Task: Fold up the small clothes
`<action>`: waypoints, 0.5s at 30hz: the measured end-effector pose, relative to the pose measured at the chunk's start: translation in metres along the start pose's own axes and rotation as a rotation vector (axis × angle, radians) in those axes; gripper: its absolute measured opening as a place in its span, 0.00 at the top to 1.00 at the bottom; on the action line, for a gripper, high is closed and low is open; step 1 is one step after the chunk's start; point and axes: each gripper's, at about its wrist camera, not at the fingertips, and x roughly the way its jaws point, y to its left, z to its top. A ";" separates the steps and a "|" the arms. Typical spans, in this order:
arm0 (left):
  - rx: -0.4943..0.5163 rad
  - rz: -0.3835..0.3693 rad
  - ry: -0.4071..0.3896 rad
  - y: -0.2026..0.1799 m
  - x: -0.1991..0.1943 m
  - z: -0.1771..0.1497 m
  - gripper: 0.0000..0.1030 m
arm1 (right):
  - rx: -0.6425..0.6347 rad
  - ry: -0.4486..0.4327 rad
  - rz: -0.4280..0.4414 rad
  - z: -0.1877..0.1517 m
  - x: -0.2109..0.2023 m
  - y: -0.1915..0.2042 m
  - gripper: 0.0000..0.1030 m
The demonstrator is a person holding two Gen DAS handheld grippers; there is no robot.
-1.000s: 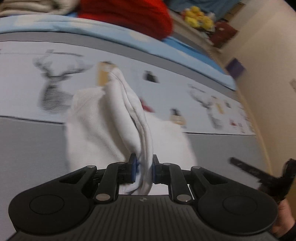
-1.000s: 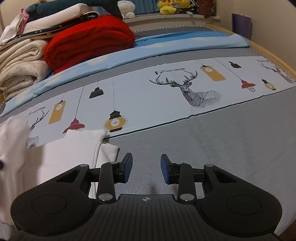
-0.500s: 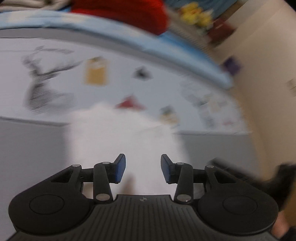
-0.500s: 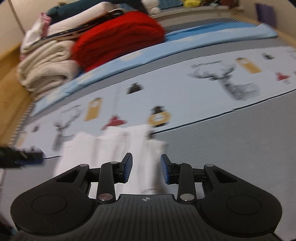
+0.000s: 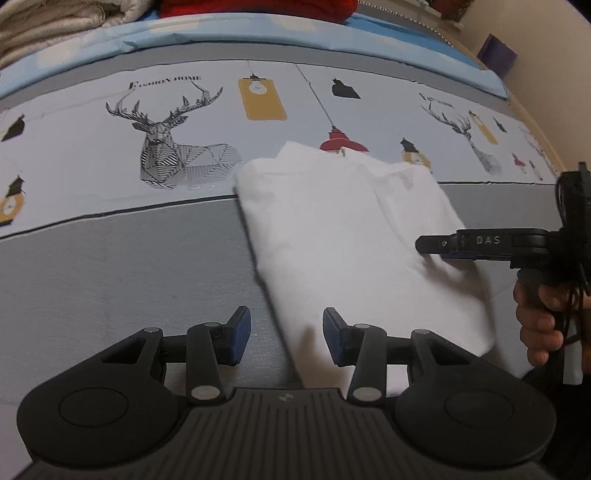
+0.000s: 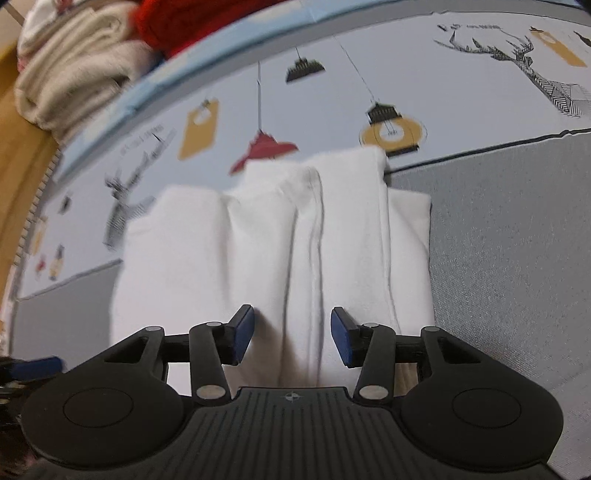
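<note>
Released a second ago from the left gripper's (image 5: 287,341) pinch, the small white cotton garment (image 5: 343,236) is now lying folded flat on the printed grey-and-white bedsheet (image 5: 122,258), its near left corner sitting between that gripper's spread jaws. Over its right side, the right gripper (image 6: 291,339) is hovering with its jaws spread too, holding nothing, layered folds running away from it. Judging by this, one fold is finishing and both tools are lining up for another. Far off, a red knitted blanket (image 6: 173,22) and cream towels (image 6: 70,74) are sitting stacked.
</note>
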 end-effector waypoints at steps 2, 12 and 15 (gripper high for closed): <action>-0.004 0.004 -0.003 0.003 -0.002 0.000 0.53 | -0.038 -0.004 -0.018 -0.002 0.003 0.007 0.53; -0.017 0.028 -0.015 0.009 -0.007 0.001 0.53 | -0.173 -0.082 -0.005 -0.006 0.003 0.032 0.90; -0.022 0.034 -0.018 0.009 -0.006 0.001 0.53 | -0.196 -0.144 0.025 -0.006 -0.011 0.034 0.92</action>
